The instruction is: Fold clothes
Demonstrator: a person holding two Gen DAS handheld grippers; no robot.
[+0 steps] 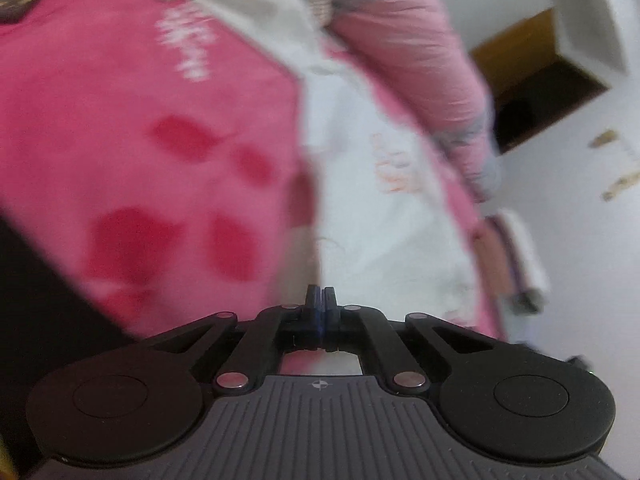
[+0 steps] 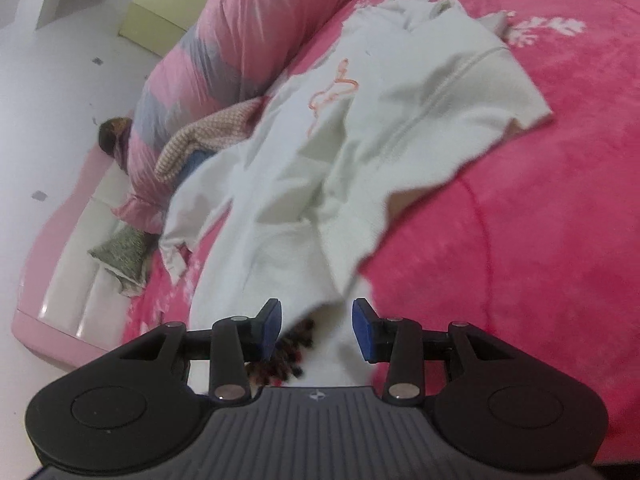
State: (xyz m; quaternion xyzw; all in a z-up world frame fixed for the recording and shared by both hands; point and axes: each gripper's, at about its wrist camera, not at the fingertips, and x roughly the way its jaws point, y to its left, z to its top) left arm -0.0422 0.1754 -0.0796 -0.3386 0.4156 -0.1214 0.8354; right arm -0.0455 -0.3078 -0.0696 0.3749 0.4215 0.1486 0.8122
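1. your left gripper (image 1: 320,294) is squeezed shut; the blurry view does not show if cloth is between its tips.
2. your right gripper (image 2: 317,330) is wide apart, with nothing in it, right over the near edge of the white sweatshirt (image 2: 360,128).
3. the sweatshirt lies crumpled on the pink blanket (image 2: 540,220), beside the rolled pink quilt (image 2: 224,40).

I am in a bedroom at home. A bed (image 2: 520,240) fills my view, spread with a plush pink blanket printed with white flowers. Along its far edge lies a rolled pink and grey quilt (image 2: 208,64) beside a padded pink and white headboard (image 2: 80,264). A small green pillow (image 2: 120,256) sits there, with white walls (image 2: 52,112) behind.
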